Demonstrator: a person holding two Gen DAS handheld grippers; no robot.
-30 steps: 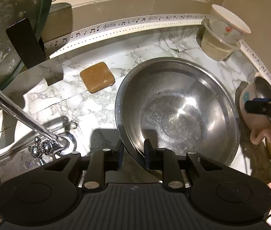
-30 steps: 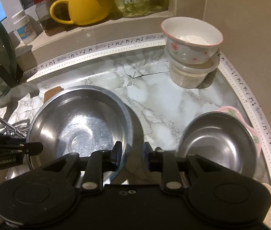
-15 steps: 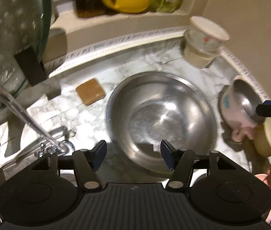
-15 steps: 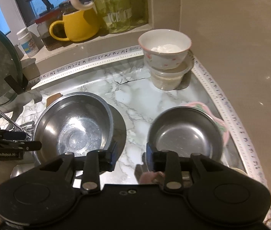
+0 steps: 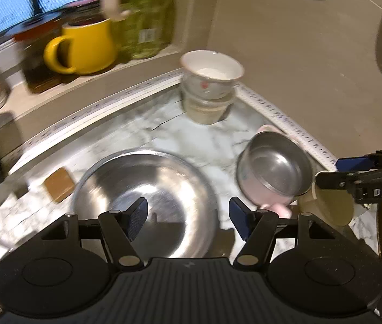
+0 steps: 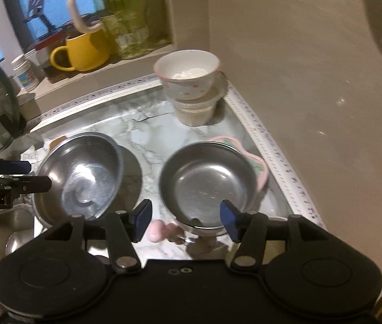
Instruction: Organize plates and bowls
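Marble-look counter [image 6: 147, 132] in a kitchen corner, window ledge behind with a yellow mug [image 6: 83, 51]. Both grippers are empty, jaws opening. The left gripper [image 5: 188, 216] hangs over the big steel bowl [image 5: 145, 194], dead ahead at 12 o'clock; the small steel bowl [image 6: 207, 178], nested in a pink dish [image 6: 258, 167], sits at 12 of the right gripper [image 6: 185, 216], so right's nearer it. Round bowls, no long axis. Readable: "DAS" and "Robot.AI" on the grippers.

Large steel bowl [image 5: 147, 202] upright, empty, on marble counter [image 5: 191, 140]. Small steel bowl [image 6: 207, 181] right of it, nested in pink dish [image 6: 261, 170]. White floral bowl [image 6: 188, 78] stacked on plastic tub [image 6: 195, 110], behind, in corner.
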